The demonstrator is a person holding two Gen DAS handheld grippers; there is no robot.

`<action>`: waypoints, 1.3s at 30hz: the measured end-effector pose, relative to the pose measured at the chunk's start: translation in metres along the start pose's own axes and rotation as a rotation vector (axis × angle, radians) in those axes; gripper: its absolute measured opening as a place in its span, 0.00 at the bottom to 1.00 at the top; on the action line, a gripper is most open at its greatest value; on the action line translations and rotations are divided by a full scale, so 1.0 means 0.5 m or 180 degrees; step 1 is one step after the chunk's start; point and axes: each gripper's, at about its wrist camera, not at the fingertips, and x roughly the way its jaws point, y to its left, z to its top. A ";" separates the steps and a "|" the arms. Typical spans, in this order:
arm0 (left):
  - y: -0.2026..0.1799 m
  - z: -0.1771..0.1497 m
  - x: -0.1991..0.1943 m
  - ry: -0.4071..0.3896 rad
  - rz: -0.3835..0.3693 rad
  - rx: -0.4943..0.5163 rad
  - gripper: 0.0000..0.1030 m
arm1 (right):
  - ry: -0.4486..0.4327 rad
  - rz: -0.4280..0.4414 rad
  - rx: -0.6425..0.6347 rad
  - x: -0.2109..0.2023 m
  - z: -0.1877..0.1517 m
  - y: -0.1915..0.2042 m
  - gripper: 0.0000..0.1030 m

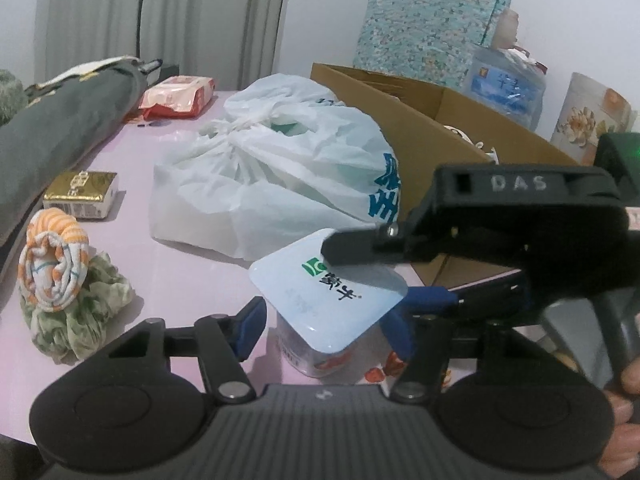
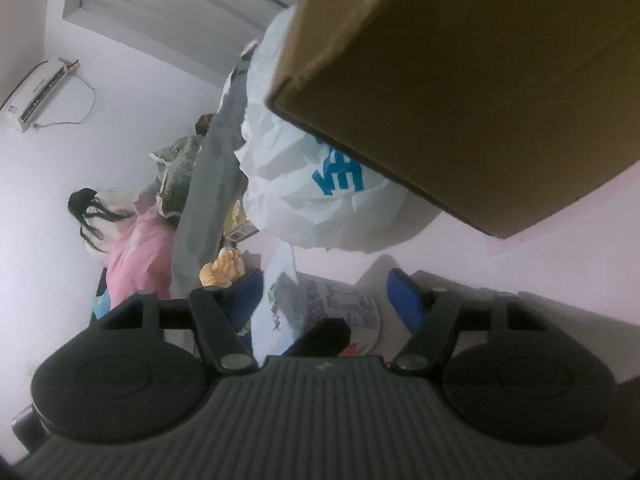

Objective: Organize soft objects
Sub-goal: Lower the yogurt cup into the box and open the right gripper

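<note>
A small white yogurt cup (image 1: pixel 326 316) with a pale blue foil lid stands on the pink table, between the blue pads of my left gripper (image 1: pixel 324 322); the pads stand a little apart from its sides. My right gripper (image 1: pixel 400 268) reaches in from the right, one finger above the lid and one below its rim. In the right wrist view, rolled on its side, the cup (image 2: pixel 320 312) sits between the open fingers of the right gripper (image 2: pixel 326 300). A rolled orange-striped cloth (image 1: pixel 52 264) lies on a crumpled green cloth (image 1: pixel 80 312) at the left.
A tied white plastic bag (image 1: pixel 272 168) sits mid-table, against an open cardboard box (image 1: pixel 432 128). A gold-wrapped block (image 1: pixel 82 194), a pink wipes pack (image 1: pixel 180 96) and a grey folded umbrella (image 1: pixel 60 128) lie at the left. A water jug (image 1: pixel 504 84) stands behind the box.
</note>
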 end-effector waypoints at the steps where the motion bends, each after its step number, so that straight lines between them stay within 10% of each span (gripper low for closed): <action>1: -0.002 0.002 -0.003 -0.0009 -0.0012 0.0013 0.56 | 0.0009 0.0014 -0.0019 -0.003 -0.001 0.002 0.47; 14: -0.025 0.095 -0.098 -0.0349 0.0170 0.0330 0.55 | -0.0036 0.0225 -0.0355 -0.058 0.016 0.100 0.32; 24: -0.172 0.274 -0.085 -0.0583 -0.0207 0.0788 0.56 | -0.0490 0.0322 -0.0511 -0.229 0.179 0.163 0.34; 39: -0.254 0.336 0.207 0.1027 -0.0591 0.0641 0.56 | 0.0056 -0.0146 0.0443 -0.243 0.355 -0.093 0.44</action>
